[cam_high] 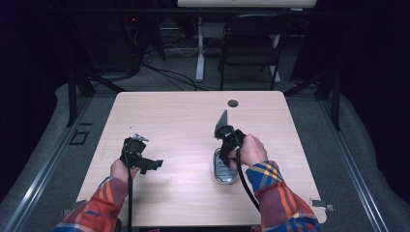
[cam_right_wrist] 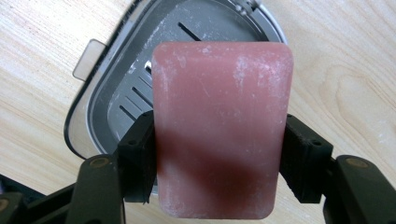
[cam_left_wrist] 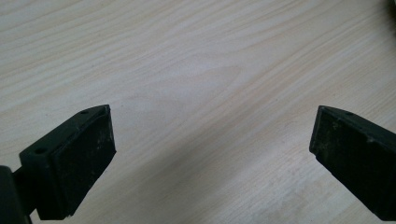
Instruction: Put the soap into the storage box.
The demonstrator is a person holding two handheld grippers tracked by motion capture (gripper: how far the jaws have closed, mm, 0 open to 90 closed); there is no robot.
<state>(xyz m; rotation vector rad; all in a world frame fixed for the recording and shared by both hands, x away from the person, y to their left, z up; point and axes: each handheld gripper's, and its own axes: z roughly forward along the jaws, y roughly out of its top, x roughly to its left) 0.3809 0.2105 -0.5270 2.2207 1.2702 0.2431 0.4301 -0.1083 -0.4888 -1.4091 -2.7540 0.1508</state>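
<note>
Jaws of the right gripper (cam_right_wrist: 219, 154) clamp a pink rectangular bar of soap (cam_right_wrist: 220, 126) by its two long edges, set partly closed to the bar's width; the pads press flat against its sides, so the soap is firmly grasped. In the right gripper view the bar's long axis runs away from the gripper along the line of the jaws, its broad flat face turned to the camera and dusted with pale streaks; no brand, stamp or writing can be read on that face. The soap hangs over a grey oval plastic soap dish with a slotted draining insert (cam_right_wrist: 116, 102), and whether its far end touches the dish I cannot tell. In the high view the right gripper (cam_high: 225, 149) sits at the far end of the dish (cam_high: 223, 170), which lies on the pale wood-grain desk (cam_high: 183, 121) with its long axis running from the person's side towards the far edge; the right hand (cam_high: 251, 151) holds the gripper from the side. The left gripper (cam_left_wrist: 212, 140) stands released, its jaws wide apart over bare desk; it holds nothing, well apart from the dish.
</note>
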